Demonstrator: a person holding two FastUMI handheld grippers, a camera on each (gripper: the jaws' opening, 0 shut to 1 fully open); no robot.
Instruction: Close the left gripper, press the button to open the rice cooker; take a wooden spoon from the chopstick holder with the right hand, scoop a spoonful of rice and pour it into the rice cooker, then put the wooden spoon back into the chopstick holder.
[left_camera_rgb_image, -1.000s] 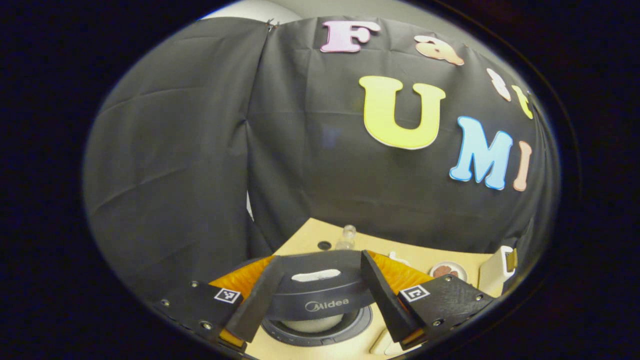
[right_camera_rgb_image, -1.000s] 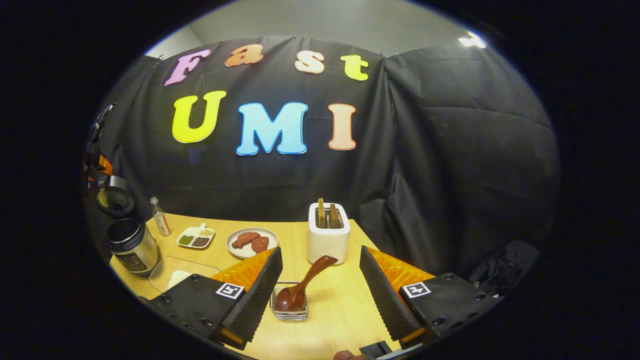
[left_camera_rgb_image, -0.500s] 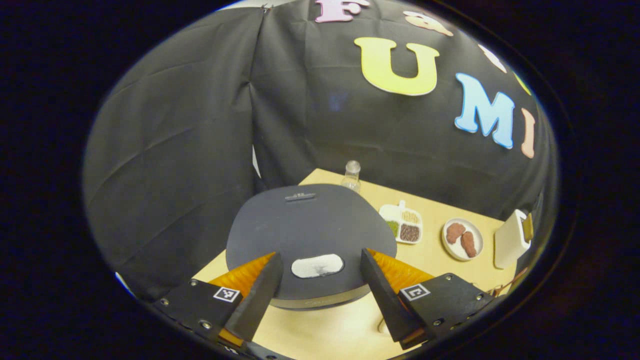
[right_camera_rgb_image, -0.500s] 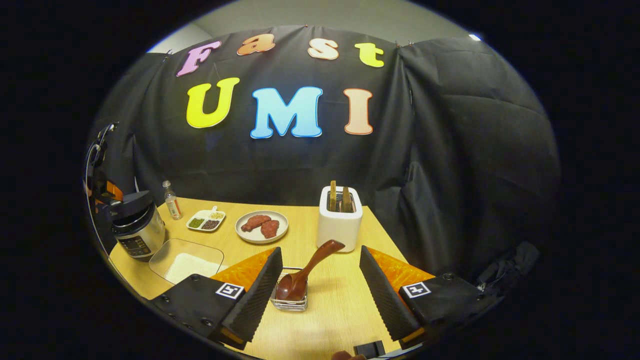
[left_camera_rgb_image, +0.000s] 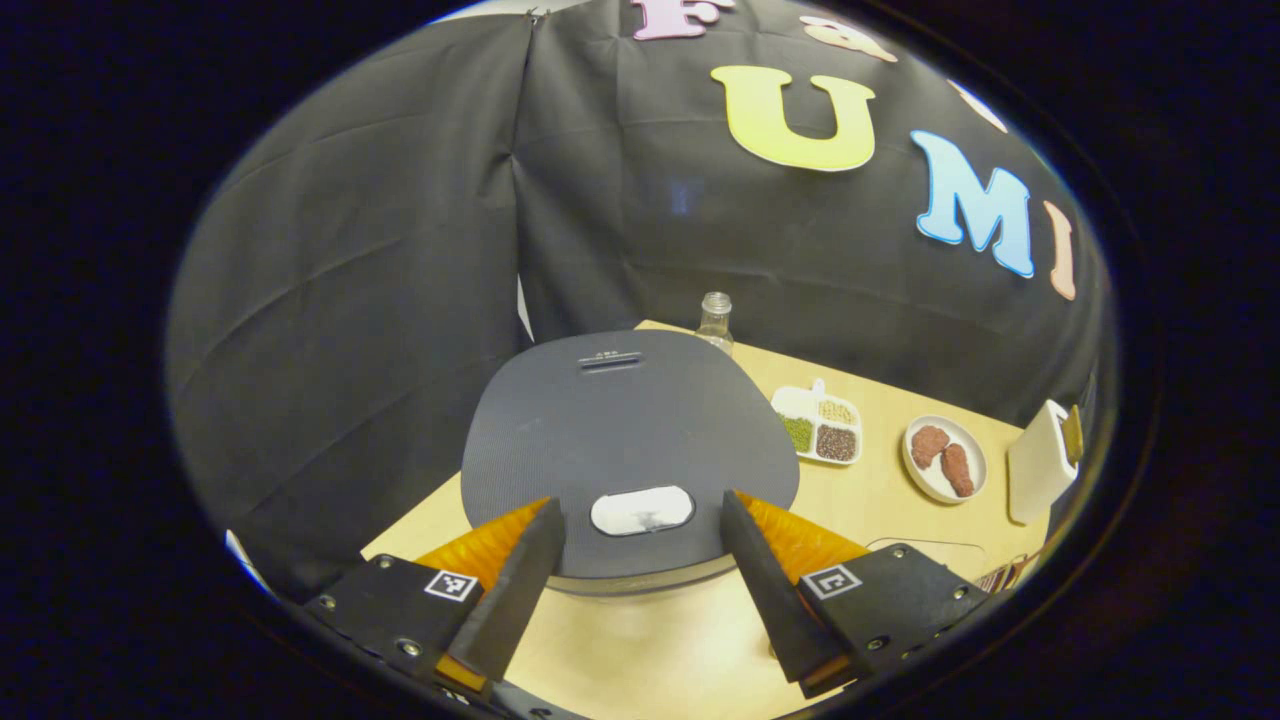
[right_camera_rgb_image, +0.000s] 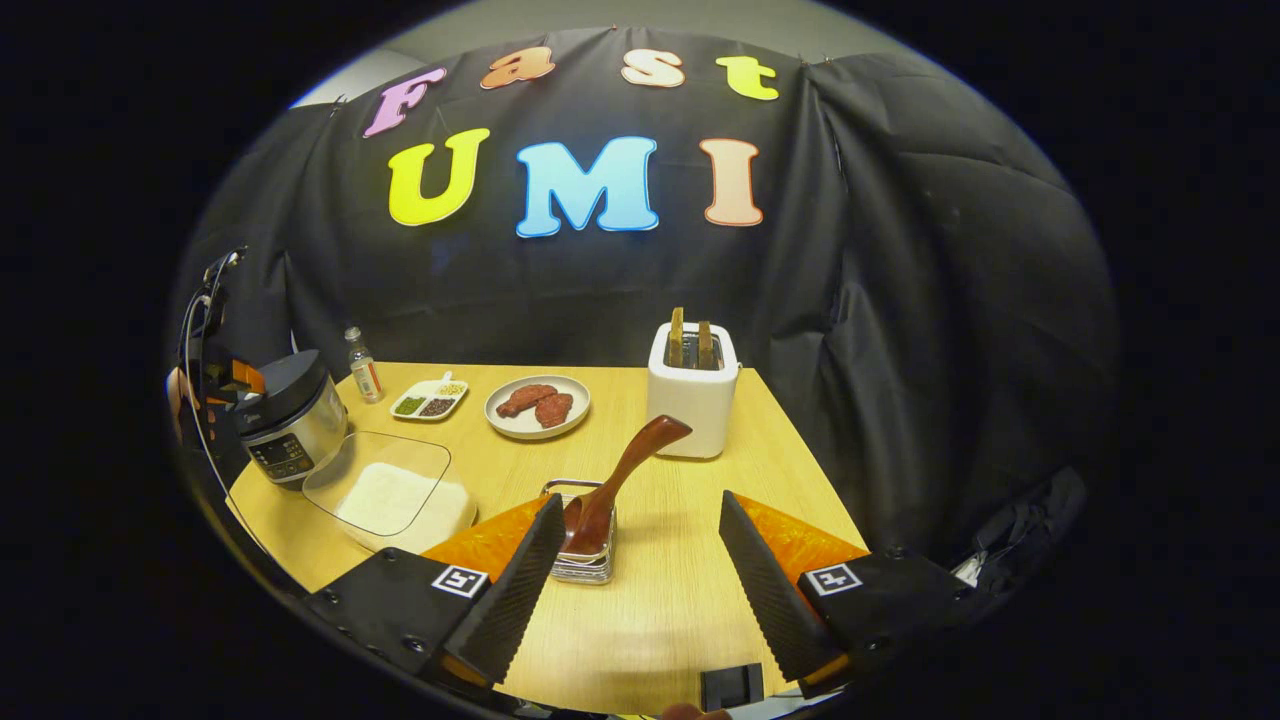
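A pale wood-grain table (right_camera_rgb_image: 690, 600) is seen carrying the round rice cooker (left_camera_rgb_image: 625, 440) at its left end, its matte dark lid shut and an oval button (left_camera_rgb_image: 642, 510) framed between the spread fingers of the left gripper (left_camera_rgb_image: 636, 580). In the right gripper view, the right gripper (right_camera_rgb_image: 640, 575) is held wide apart above the table, with the glossy brown wooden spoon (right_camera_rgb_image: 620, 482) leaning in the small clear chopstick holder (right_camera_rgb_image: 580, 560) just beside its left finger. Rice is held in a clear rectangular dish (right_camera_rgb_image: 390, 495) beside the cooker.

Both views are evenly lit from above, and the light is soft and a bit warm. The table (right_camera_rgb_image: 690, 600) is bright, but the cloth wall (right_camera_rgb_image: 950, 300) stays dark with faint folds. The cooker (left_camera_rgb_image: 625, 440) lid is matte, with no glare. Shadows under the toaster (right_camera_rgb_image: 692, 395) and the spoon (right_camera_rgb_image: 620, 480) are weak. Straight lines bend strongly toward the edges. The 2 pictures are sharp in the middle and slightly soft at the rim.
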